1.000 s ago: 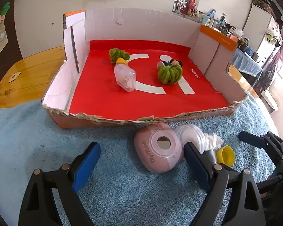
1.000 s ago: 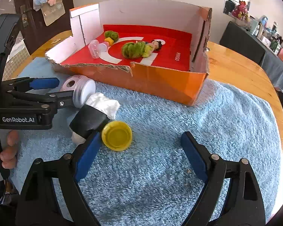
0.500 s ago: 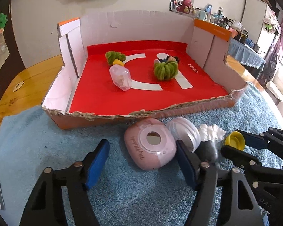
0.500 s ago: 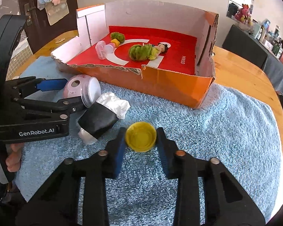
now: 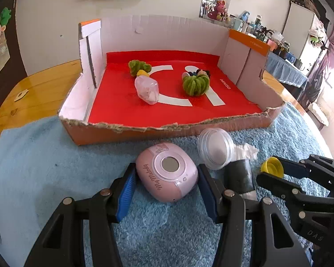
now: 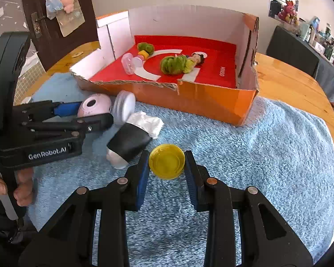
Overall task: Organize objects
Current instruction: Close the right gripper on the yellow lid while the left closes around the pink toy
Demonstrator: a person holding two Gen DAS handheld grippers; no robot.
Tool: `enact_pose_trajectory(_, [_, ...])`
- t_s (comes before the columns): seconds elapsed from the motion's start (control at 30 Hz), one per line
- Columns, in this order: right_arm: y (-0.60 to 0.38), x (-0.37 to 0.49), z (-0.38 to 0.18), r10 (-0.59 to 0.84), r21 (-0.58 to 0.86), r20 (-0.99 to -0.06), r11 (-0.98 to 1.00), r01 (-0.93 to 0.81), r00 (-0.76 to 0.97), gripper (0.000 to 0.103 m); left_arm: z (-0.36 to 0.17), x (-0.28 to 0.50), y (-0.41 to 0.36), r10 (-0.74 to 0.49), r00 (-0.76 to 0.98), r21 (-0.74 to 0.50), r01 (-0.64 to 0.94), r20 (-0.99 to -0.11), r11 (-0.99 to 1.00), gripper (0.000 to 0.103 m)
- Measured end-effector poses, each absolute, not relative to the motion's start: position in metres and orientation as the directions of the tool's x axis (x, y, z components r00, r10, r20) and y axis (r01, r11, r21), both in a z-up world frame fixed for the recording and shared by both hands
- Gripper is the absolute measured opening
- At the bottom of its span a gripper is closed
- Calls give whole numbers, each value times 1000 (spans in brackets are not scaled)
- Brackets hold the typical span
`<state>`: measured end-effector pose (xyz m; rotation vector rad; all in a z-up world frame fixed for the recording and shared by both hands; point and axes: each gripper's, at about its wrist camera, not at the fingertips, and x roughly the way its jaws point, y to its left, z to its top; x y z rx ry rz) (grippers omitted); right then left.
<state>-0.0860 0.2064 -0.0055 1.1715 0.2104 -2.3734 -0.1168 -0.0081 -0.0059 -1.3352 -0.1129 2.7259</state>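
Landmark: cardboard box (image 5: 245, 120), low-walled, front edge torn ragged, floor lined with smooth red sheet bearing white curved shapes.

Left gripper (image 5: 165, 182): jaws have just been closing; blue ribbed pads now against both flanks of the pink case (image 5: 167, 175), a rounded glossy plastic shell with a circular grey window, lying on the towel (image 5: 44, 160) just in front of the box's front wall.

Right gripper (image 6: 166, 161): jaws clamped on the yellow cap (image 6: 166, 161), a shallow round translucent plastic disc with a raised rim, in front of the box and further from it than the pink case.

Between the two: a clear ribbed round jar (image 6: 124, 108) lying on its side close against the box front, touching a black cylinder (image 6: 129, 142) stuffed with crumpled white tissue.

Inside the box: a clear faceted plastic capsule (image 5: 147, 90), a fuzzy green yarn bundle (image 5: 196, 84), and a smaller green fuzzy piece (image 5: 139, 65) near the back wall.

Towel: blue, deep fleecy pile, spread over glossy wooden table (image 6: 289, 82) under the box.
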Motion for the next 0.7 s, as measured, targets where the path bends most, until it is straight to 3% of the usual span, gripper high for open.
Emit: enact_pose_trajectory(0.7, [179,-81,14,-442,125,-748,-827,548,-496,29,-3,-87,-35,140,-615,-152,-32,-776,-988,56])
